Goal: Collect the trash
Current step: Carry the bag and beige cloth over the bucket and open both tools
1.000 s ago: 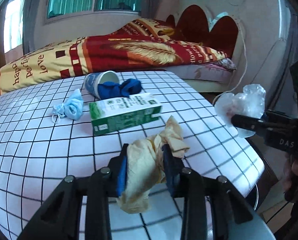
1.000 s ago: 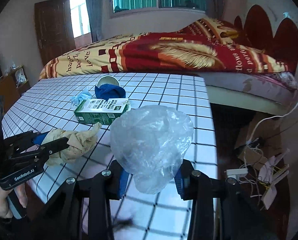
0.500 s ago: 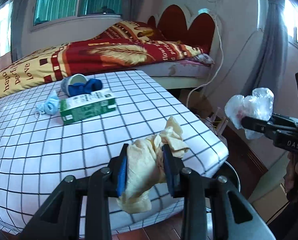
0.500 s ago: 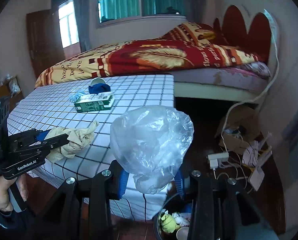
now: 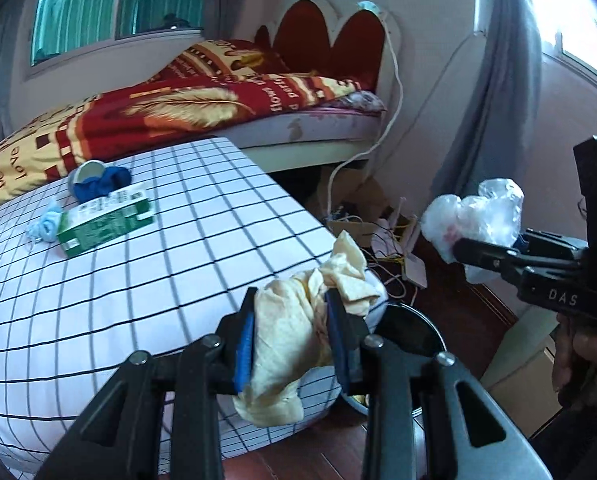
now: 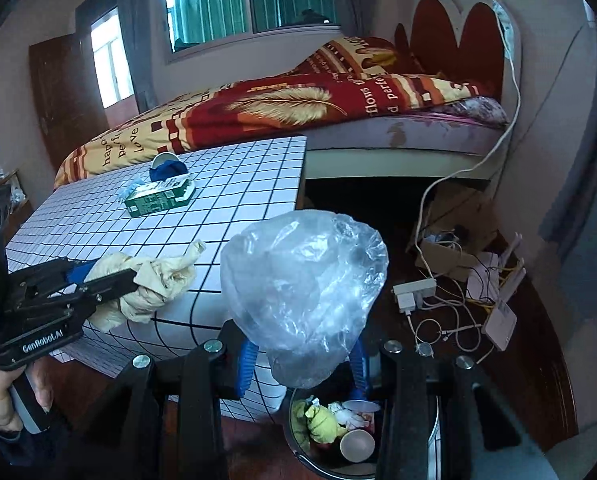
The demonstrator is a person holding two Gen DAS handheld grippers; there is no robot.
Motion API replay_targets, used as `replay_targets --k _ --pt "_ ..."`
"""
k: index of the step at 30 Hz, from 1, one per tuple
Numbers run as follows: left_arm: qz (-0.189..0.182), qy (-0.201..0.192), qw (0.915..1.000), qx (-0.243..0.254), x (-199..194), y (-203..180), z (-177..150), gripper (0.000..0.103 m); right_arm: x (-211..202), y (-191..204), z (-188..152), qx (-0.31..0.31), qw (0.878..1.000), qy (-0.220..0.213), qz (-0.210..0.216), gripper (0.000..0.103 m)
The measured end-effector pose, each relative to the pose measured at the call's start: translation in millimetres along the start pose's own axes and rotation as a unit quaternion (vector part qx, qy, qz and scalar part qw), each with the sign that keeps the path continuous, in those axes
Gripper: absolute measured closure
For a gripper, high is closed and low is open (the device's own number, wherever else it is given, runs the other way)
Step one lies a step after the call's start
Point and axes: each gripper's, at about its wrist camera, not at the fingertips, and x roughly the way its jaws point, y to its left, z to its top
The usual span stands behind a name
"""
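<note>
A bed (image 6: 338, 120) with a red and yellow feather-print quilt (image 5: 170, 116) runs along the far wall under the window. In front of it stands the tabletop (image 5: 146, 280), covered in a white cloth with a black grid.

Near the tabletop's far left corner lies a green and white carton (image 5: 104, 220) on its side. Just behind it a tipped paper cup (image 5: 85, 174) touches a bunched blue cloth (image 5: 106, 183), and a crumpled light-blue face mask (image 5: 48, 227) lies just beside the carton's left end.

On the floor by the tabletop's near right corner stands a round trash bin (image 6: 298, 436); the right wrist view shows it holding yellow-green scraps, a small cup and other litter. Further right, cables, a power strip (image 6: 412, 294) and a white router (image 6: 500, 326) are scattered over the dark floor.

The left claw (image 5: 292, 342) is narrowed onto a crumpled beige rag (image 5: 294, 332), which bulges above and hangs below the blue pads (image 5: 244, 346); it hangs at the tabletop's near right edge, with the bin's rim showing just beyond it.

The right claw (image 6: 300, 364) pinches the lower end of a clear plastic bag (image 6: 304, 292), which balloons upward above the fingers, directly over the open bin.
</note>
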Motion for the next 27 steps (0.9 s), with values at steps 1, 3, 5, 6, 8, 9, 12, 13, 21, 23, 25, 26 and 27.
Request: replay_targets --k 1,3,5,6,8,9,12,13,21,23,25,26,27 --pt "-0.003 0.001 1.0000 0.002 1 -4 0 0.069 -1 -2 -1 0.002 1.000 -0.001 -0.001 0.062" --pt "-0.008 0.003 0.9999 0.007 3 -12 0 0.069 -4 -7 -2 0.006 1.000 -0.001 -0.005 0.062" --pt "-0.013 0.004 0.9998 0.011 5 -19 1 0.069 -7 -13 -5 0.010 1.000 -0.001 -0.008 0.062" --pt "-0.016 0.005 0.9998 0.013 5 -23 2 0.069 -7 -15 -6 0.011 1.000 -0.001 -0.009 0.062" --pt "-0.021 0.006 0.9996 0.018 7 -30 3 0.069 -9 -20 -10 0.013 1.000 0.001 -0.013 0.062" --pt "-0.023 0.007 0.9995 0.018 8 -32 3 0.069 -9 -22 -12 0.013 1.000 0.003 -0.015 0.062" --pt "-0.031 0.010 0.9992 0.022 12 -42 3 0.069 -9 -30 -20 0.015 1.000 0.010 -0.021 0.062" --pt "-0.033 0.011 0.9991 0.024 13 -45 3 0.069 -9 -32 -22 0.016 1.000 0.012 -0.023 0.062" --pt "-0.061 0.026 0.9969 0.044 27 -76 0 0.069 -16 -60 -39 0.036 0.998 0.021 -0.042 0.062" --pt "-0.066 0.029 0.9963 0.048 30 -83 -1 0.069 -19 -67 -44 0.041 0.998 0.023 -0.046 0.062" --pt "-0.070 0.032 0.9958 0.050 33 -89 -3 0.069 -23 -71 -48 0.045 0.998 0.020 -0.048 0.062" --pt "-0.072 0.033 0.9955 0.051 34 -92 -4 0.069 -26 -73 -50 0.045 0.998 0.018 -0.049 0.062" --pt "-0.075 0.035 0.9952 0.052 36 -94 -5 0.069 -27 -75 -52 0.045 0.998 0.017 -0.051 0.062"
